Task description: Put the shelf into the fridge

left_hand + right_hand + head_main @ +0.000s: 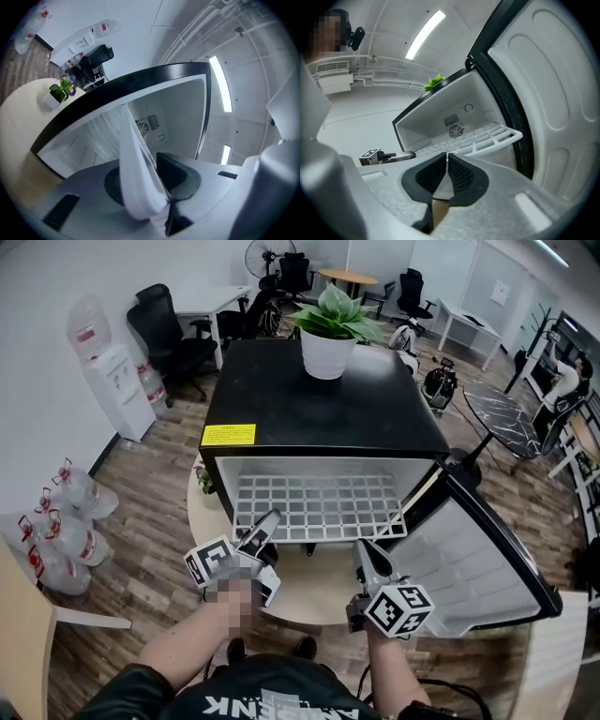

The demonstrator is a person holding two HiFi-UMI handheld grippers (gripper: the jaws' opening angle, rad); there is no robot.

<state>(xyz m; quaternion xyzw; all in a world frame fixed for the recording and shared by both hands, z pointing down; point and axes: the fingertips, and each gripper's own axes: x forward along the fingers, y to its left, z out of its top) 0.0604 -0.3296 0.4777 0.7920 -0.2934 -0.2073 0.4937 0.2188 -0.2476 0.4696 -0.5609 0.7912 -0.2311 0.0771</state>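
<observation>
Shelf lies flat, half inside fridge, front edge sticking out, long axis across opening. Left gripper clamps front-left edge; right gripper closed on nothing, just short of front-right corner.

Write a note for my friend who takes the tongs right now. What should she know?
Left tongs: shut on the front left edge of the white shelf.
Right tongs: shut and empty, just in front of the shelf's right side.
Shelf: mostly inside the open fridge, with its front edge sticking out. The door is swung wide to the right.
Done: the shelf is started into the fridge.
Left: probably slide it all the way in, then let go.
</observation>
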